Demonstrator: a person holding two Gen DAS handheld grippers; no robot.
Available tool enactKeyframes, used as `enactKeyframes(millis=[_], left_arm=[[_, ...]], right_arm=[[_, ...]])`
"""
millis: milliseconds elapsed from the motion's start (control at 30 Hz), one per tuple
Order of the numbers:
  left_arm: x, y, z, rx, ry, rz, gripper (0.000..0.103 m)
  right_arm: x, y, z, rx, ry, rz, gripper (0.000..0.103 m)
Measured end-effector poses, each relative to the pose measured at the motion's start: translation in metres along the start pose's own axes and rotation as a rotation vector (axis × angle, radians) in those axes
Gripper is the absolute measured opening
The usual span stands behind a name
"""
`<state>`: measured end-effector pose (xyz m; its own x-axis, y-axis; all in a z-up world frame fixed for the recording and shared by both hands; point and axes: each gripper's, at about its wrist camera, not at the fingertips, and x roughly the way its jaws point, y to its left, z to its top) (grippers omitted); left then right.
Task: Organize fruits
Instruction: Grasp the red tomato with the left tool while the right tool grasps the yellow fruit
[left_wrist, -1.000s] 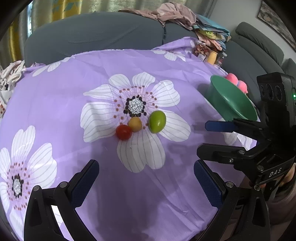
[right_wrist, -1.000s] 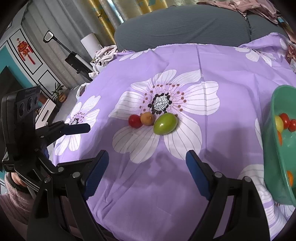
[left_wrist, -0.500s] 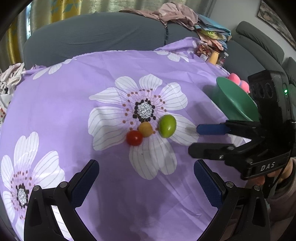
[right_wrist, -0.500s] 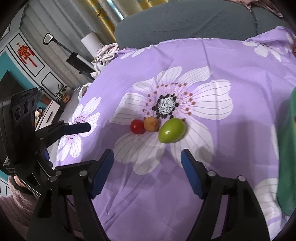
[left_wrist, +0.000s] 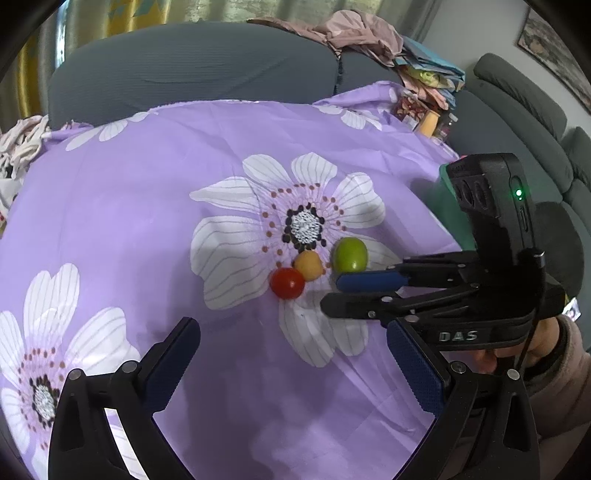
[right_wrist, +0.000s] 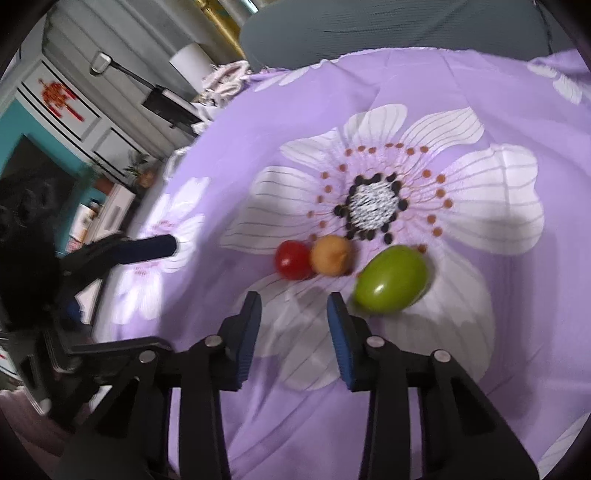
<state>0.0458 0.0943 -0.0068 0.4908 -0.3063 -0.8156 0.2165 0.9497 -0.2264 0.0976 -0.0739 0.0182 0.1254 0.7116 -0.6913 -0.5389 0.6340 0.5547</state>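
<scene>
Three fruits lie in a row on the purple flowered cloth (left_wrist: 155, 206): a red tomato (left_wrist: 287, 283) (right_wrist: 293, 259), a small yellow-orange fruit (left_wrist: 308, 265) (right_wrist: 330, 255) and a larger green fruit (left_wrist: 350, 254) (right_wrist: 392, 279). My right gripper (right_wrist: 294, 299) (left_wrist: 332, 295) hovers just short of the fruits. Its jaws are closing to a narrow gap with nothing between them. My left gripper (left_wrist: 291, 332) stands wide open and empty, nearer the cloth's front. One of its fingers (right_wrist: 155, 247) shows at the left of the right wrist view.
A green bowl (left_wrist: 448, 210) stands at the right, mostly hidden behind the right gripper's body. A grey sofa (left_wrist: 192, 70) runs along the back, with a heap of clothes (left_wrist: 354, 33) on it. A person's hand and sleeve (left_wrist: 550, 354) hold the right gripper.
My right gripper has come in low toward the fruits and its jaws have narrowed from wide to a small gap. The bowl has slid out of its view. The left gripper stays open.
</scene>
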Motion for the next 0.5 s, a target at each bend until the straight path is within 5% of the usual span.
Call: enactKeyframes(millis=[67, 267, 500], left_arm=[[0.001, 0.0, 0.002, 0.008, 0.001, -0.001, 0.101], [0.01, -0.004, 0.008, 0.046, 0.017, 0.012, 0.101], [0.017, -0.004, 0.012, 0.096, 0.042, 0.044, 0.101]], right_arm=[[0.004, 0.0, 0.004, -0.027, 0.002, -0.069, 0.027], [0.012, -0.003, 0.016, -0.068, -0.001, -0.166, 0.026], [0.018, -0.003, 0.03, -0.118, 0.01, -0.187, 0.026]])
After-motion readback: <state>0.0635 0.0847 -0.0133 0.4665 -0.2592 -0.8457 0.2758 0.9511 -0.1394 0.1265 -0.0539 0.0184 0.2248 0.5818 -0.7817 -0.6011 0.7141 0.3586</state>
